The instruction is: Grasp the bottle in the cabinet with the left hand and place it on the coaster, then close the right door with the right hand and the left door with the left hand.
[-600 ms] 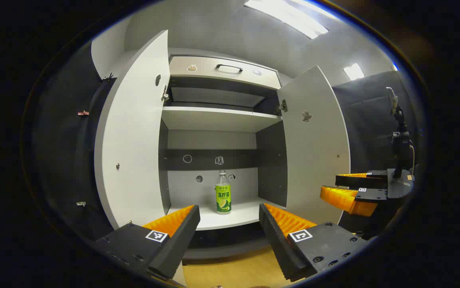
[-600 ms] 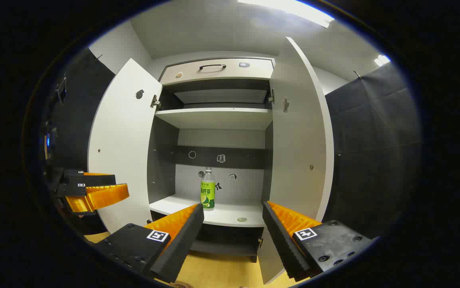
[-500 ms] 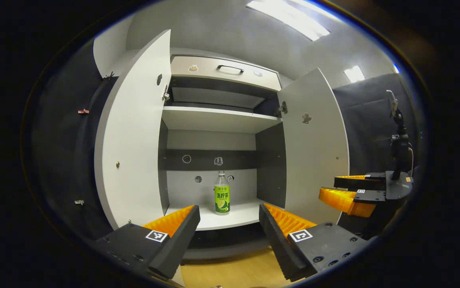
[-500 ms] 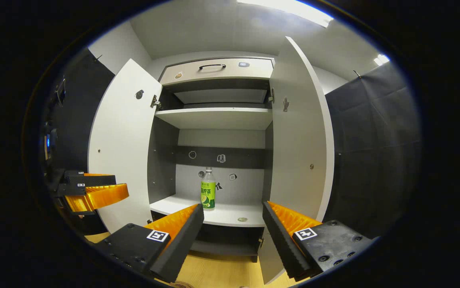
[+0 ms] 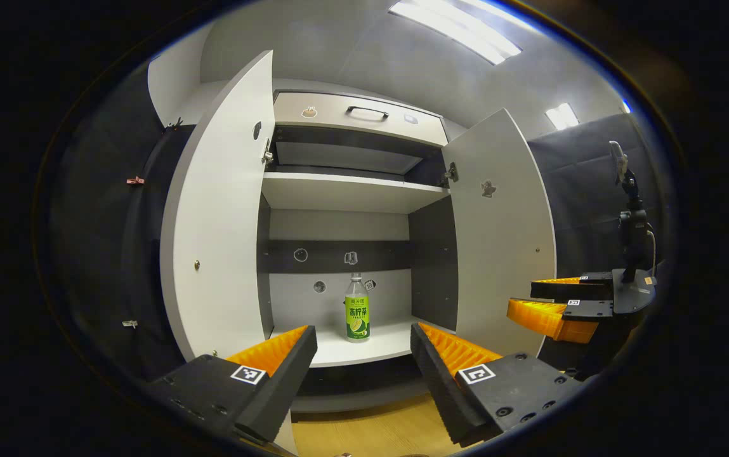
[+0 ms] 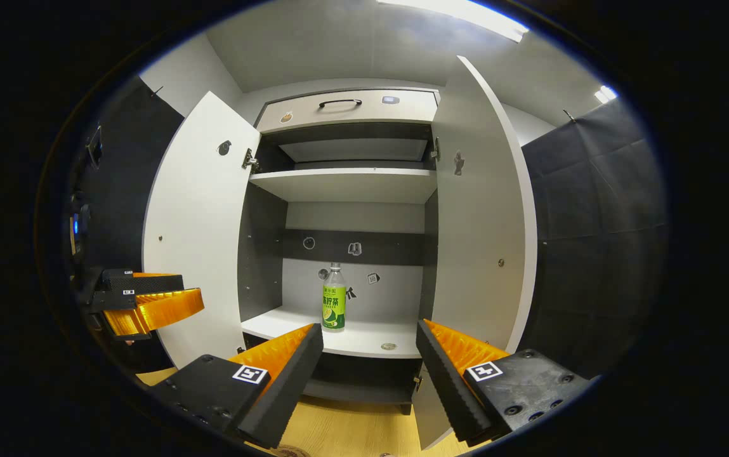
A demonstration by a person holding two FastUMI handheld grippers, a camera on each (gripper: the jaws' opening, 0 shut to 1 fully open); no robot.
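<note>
Bottle (image 5: 356, 309) upright on cabinet shelf (image 5: 389, 339)

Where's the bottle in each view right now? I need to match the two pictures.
Left gripper view: the bottle stands on the lower shelf, just above the gap between the open fingers.
Right gripper view: it stands on the same shelf, left of centre, above the near left finger.
Shared landmark: the drawer handle at the cabinet's top.
</note>
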